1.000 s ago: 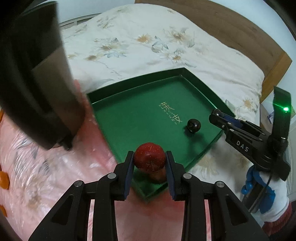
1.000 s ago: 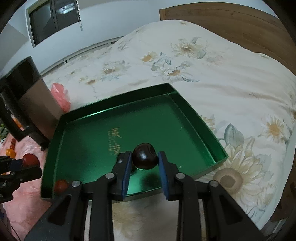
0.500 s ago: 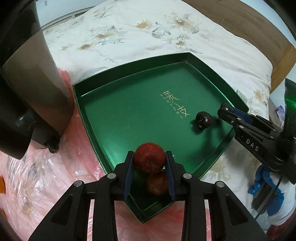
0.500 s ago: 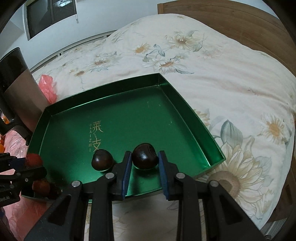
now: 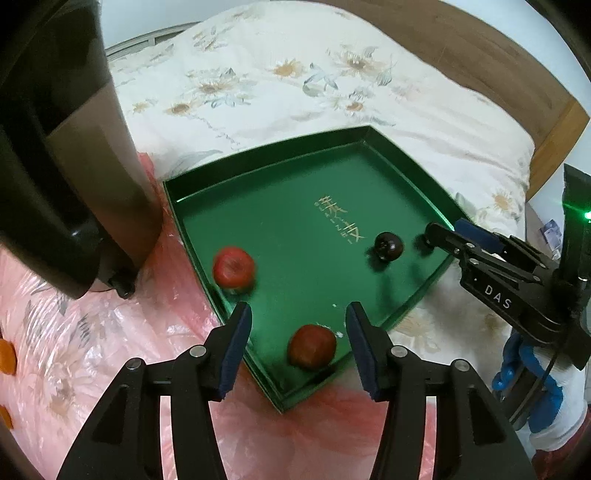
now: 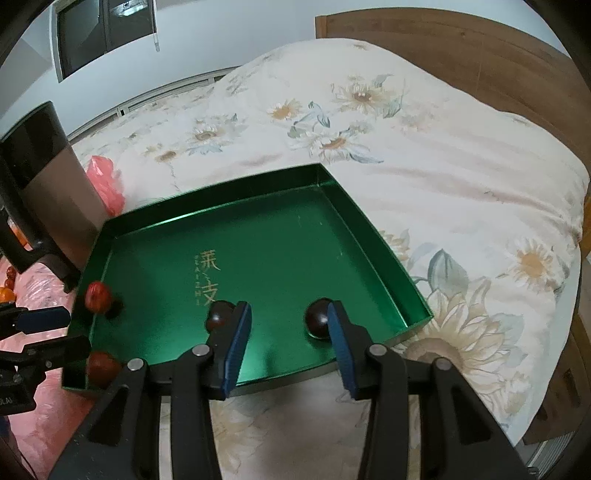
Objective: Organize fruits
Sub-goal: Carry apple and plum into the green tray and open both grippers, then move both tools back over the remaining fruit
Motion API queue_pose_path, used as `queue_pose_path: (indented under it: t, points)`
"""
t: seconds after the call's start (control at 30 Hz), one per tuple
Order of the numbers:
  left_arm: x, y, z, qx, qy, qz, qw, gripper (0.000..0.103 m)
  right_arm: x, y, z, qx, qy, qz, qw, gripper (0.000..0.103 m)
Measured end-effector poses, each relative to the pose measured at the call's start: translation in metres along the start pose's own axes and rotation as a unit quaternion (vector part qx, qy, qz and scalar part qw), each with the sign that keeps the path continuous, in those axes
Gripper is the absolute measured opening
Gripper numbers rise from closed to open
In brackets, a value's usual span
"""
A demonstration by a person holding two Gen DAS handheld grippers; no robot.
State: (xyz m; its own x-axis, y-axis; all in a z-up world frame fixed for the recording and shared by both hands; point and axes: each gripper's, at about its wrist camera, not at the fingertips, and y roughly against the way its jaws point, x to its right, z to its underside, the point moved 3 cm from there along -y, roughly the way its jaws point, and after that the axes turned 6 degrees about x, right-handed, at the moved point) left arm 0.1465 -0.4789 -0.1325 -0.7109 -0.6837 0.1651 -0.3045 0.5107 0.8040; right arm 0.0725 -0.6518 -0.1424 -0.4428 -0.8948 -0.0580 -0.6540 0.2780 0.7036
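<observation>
Red fruit and dark fruit newly dropped into tray, both claws apart.

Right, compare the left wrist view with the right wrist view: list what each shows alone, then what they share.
Left only: just one glossy dark round fruit is visible; open left tongs in the foreground.

Right only: a second dark round fruit beside the first, a dark window, open right tongs in the foreground.

Both: shallow green tray with gold lettering, two round red fruits inside, floral bedspread.

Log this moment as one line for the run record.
left gripper: open | right gripper: open | green tray: two red fruits, two dark fruits inside
</observation>
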Motion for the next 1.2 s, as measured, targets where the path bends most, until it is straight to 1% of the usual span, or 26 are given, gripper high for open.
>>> queue_pose_path:
  t: [0.07, 0.13, 0.17, 0.23, 0.37, 0.4, 0.43, 0.53, 0.63, 0.7, 0.87, 1.03, 1.2]
  points:
    - [0.002, 0.009, 0.003, 0.010, -0.007, 0.003, 0.9999, 0.047, -0.003, 0.008, -0.001, 0.004, -0.003, -0.003, 1.000, 0.068]
    - [0.005, 0.019, 0.007, 0.016, -0.015, 0.003, 0.9997, 0.047, -0.007, 0.017, -0.001, 0.007, -0.002, -0.006, 1.000, 0.073]
    - [0.005, 0.024, 0.010, 0.018, -0.016, 0.006, 0.9997, 0.047, -0.009, 0.022, 0.000, 0.009, -0.002, -0.006, 1.000, 0.074]
    - [0.005, 0.036, 0.014, 0.024, -0.014, 0.009, 0.9996, 0.052, -0.014, 0.031, 0.001, 0.011, -0.006, -0.012, 1.000, 0.075]
    - [0.001, 0.060, 0.026, 0.028, -0.010, 0.005, 0.9996, 0.056, -0.026, 0.051, 0.007, 0.012, -0.001, -0.021, 1.000, 0.076]
    - [-0.001, 0.065, 0.029, 0.027, -0.009, 0.002, 0.9996, 0.060, -0.028, 0.055, 0.007, 0.013, -0.001, -0.023, 1.000, 0.076]
    - [-0.004, 0.072, 0.033, 0.027, -0.006, -0.004, 0.9996, 0.062, -0.032, 0.060, 0.008, 0.015, -0.001, -0.027, 1.000, 0.076]
    - [-0.014, 0.090, 0.044, 0.028, 0.004, -0.020, 0.9994, 0.062, -0.045, 0.077, 0.008, 0.021, 0.001, -0.038, 0.999, 0.076]
    - [-0.027, 0.113, 0.056, 0.042, 0.012, -0.050, 0.9978, 0.063, -0.062, 0.095, 0.010, 0.026, 0.012, -0.052, 0.998, 0.076]
    - [-0.036, 0.127, 0.065, 0.043, 0.013, -0.070, 0.9965, 0.063, -0.076, 0.107, 0.011, 0.031, 0.021, -0.061, 0.997, 0.076]
    - [-0.060, 0.161, 0.086, 0.054, 0.029, -0.091, 0.9940, 0.064, -0.106, 0.131, 0.018, 0.037, 0.032, -0.078, 0.996, 0.077]
    - [-0.083, 0.181, 0.111, 0.055, 0.051, -0.102, 0.9919, 0.064, -0.138, 0.150, 0.028, 0.035, 0.046, -0.096, 0.994, 0.077]
    - [-0.112, 0.201, 0.139, 0.060, 0.080, -0.113, 0.9885, 0.064, -0.173, 0.159, 0.039, 0.029, 0.067, -0.116, 0.991, 0.077]
